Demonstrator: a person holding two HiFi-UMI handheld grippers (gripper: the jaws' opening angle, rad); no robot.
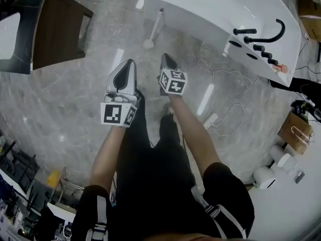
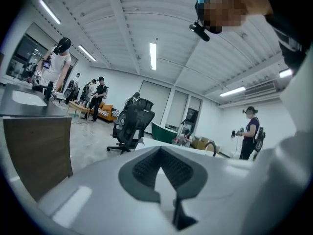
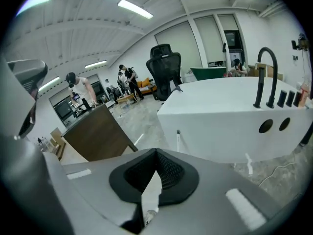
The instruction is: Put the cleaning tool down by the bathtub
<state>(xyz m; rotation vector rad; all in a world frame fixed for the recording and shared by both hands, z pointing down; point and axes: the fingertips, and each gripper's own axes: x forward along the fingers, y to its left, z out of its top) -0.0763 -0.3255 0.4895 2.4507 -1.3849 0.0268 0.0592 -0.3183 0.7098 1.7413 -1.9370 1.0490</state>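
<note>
Tool (image 1: 154, 28) standing about upright on the floor (image 1: 75, 109) just beside the tub (image 1: 215, 4), base down, handle rising along the tub wall; whether it touches the wall I cannot tell. It lies ahead of and below both my grippers, well apart from them. My right gripper (image 1: 166, 57) is nearer than my left gripper (image 1: 131, 62). Both sets of fingers are together and empty. I judge the placing done.

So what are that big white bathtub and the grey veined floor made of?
White bathtub: glossy acrylic or enamel, judging by its smooth sheen; can't tell which. Grey veined floor: polished stone or marble-look tile, with pale veins and mirrored ceiling lights.
</note>
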